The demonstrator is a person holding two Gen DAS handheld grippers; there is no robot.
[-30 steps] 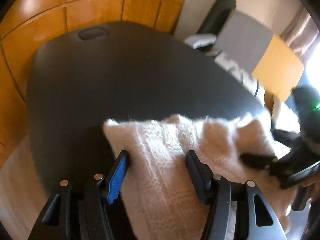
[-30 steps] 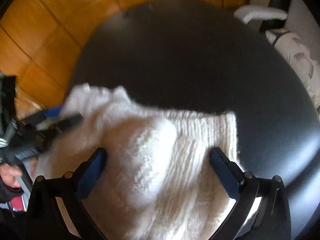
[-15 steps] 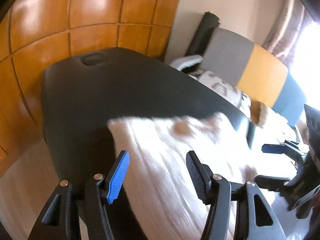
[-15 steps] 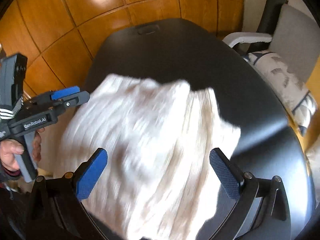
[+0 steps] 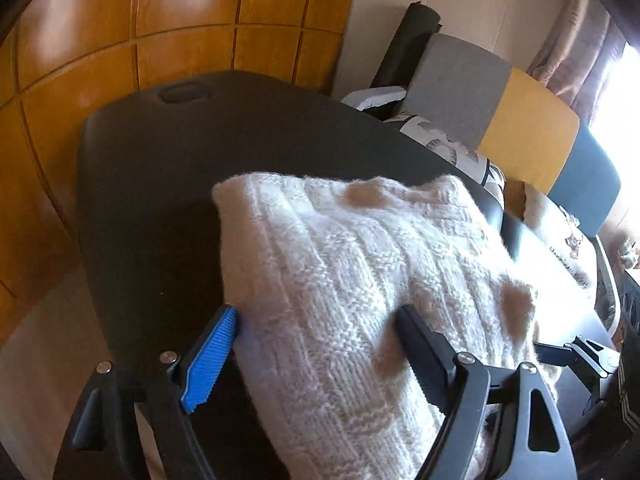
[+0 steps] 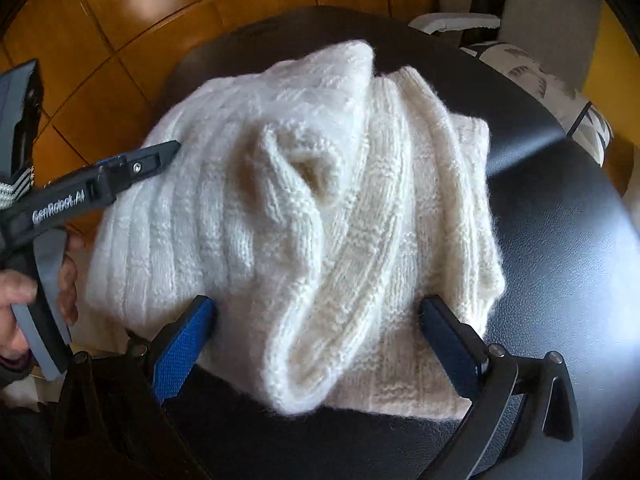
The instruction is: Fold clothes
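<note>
Bare black table (image 5: 168,184) beyond the sweater (image 6: 304,200), chair (image 5: 460,80) (cushioned) crowding its far edge

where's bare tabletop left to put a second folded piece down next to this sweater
Bare black table runs from the white sweater to the far edge by the wooden panels, and down its left side. Another bare strip lies right of the sweater. It is crowded at the near edge, where the left gripper and right gripper straddle the sweater.
</note>
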